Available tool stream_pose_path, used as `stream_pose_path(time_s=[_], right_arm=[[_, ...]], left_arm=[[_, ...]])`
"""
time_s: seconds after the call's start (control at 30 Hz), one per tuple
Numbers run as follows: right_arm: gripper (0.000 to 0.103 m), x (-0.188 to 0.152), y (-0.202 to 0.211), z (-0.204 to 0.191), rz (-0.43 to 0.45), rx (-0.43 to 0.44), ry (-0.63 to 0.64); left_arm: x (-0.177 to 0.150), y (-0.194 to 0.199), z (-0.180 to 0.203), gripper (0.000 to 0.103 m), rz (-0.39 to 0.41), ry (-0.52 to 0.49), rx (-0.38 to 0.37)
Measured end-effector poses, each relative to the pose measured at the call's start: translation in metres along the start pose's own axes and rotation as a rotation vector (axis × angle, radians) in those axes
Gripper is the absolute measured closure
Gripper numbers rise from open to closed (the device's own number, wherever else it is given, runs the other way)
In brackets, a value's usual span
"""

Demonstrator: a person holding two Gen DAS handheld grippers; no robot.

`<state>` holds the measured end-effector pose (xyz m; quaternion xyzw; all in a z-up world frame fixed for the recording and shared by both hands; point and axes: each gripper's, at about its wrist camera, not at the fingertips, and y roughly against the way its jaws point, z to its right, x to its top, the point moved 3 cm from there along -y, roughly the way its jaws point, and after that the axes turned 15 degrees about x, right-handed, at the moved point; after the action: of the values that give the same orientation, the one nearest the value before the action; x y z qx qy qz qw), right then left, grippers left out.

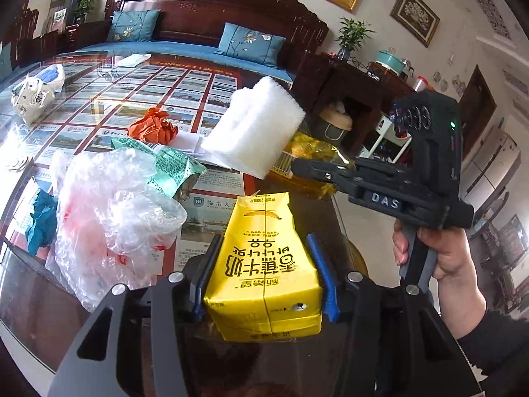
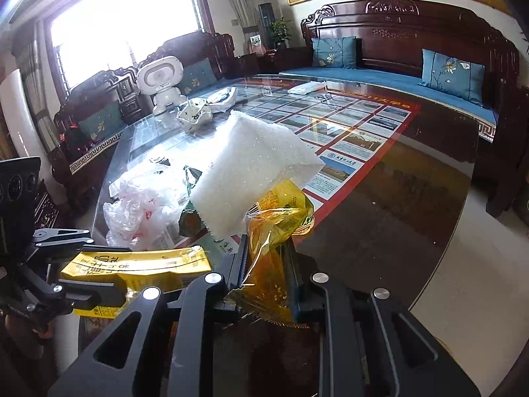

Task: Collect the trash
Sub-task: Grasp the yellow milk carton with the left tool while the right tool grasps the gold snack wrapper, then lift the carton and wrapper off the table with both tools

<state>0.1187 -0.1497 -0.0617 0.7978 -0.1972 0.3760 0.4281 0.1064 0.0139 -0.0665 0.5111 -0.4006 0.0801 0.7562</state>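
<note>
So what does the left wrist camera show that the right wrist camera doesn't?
Only the left wrist view shows the hand holding the right gripper, an orange crumpled wrapper and teal crumpled paper on the table. Only the right wrist view shows the white robot toy and the bright window. Both show the yellow milk carton clamped in the left gripper, the white foam block, the yellow wrapper pinched in the right gripper, and the clear plastic bags.

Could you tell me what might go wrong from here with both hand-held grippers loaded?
1. The white foam block seems merely carried along with the crinkly yellow plastic wrapper in the right hand-held gripper; it may drop.
2. The left hand-held gripper squeezes the yellow milk carton; leftovers might leak.
</note>
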Motion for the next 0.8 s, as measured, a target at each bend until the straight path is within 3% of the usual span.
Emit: stream_pose_path(time_s=[0.2,0.37,0.67,0.8], right_arm=[[0.083,0.012,0.02,-0.016,0.054,0.009,0.033],[0.083,0.02,0.015,-0.028,0.032,-0.007,0.083],[0.083,0.018,0.001,-0.027,-0.015,-0.062,0.099],[0.083,0.018,0.005,-0.022,-0.01,-0.049,0.073]], left_arm=[[0.002,0.02,0.002,0.052,0.043,0.003,0.01],[0.005,0.036,0.001,0.052,0.081,0.001,0.025],[0.002,0.042,-0.006,0.052,0.073,0.023,0.028],[0.002,0.042,-0.002,0.052,0.073,0.015,0.022]])
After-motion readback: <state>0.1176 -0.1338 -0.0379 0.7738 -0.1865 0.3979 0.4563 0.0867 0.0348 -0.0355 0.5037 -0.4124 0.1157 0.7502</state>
